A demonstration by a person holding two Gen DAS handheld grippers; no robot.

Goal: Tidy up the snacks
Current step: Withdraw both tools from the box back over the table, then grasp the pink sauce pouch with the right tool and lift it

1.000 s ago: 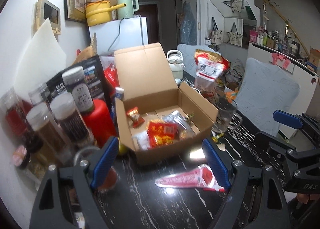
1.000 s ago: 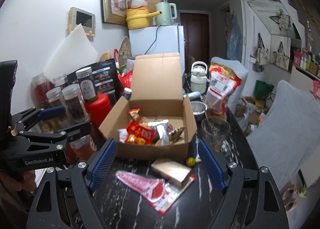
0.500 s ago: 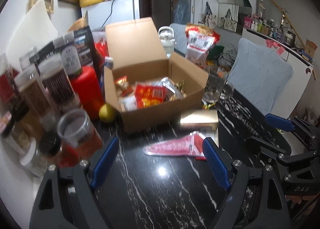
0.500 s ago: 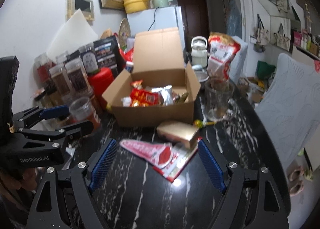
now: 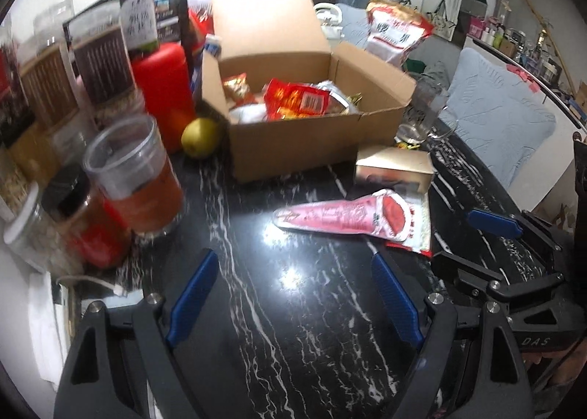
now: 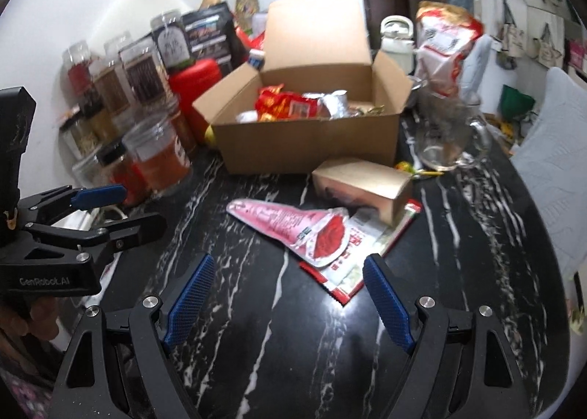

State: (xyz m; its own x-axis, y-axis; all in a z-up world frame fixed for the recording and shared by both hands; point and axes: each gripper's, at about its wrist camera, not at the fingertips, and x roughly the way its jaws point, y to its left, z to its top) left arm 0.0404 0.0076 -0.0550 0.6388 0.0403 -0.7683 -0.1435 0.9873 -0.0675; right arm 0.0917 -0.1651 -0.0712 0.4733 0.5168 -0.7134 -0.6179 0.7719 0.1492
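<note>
Left wrist view: left gripper (image 5: 293, 296) spread wide, holding nothing, above the black table (image 5: 293, 345); only here the yellow fruit (image 5: 200, 136) shows whole beside the cardboard box (image 5: 293, 140).

Right wrist view: right gripper (image 6: 288, 300) equally wide, empty; pink cone packet (image 6: 293, 226) overlaps a flat packet (image 6: 363, 254) under the gold box (image 6: 363, 182), all near the cardboard box.

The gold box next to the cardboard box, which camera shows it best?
The right wrist view. There the gold box sits near the middle, with its top, long side and end all visible. The left wrist view shows the gold box further off to the right, mainly its top and one shiny side.
</note>
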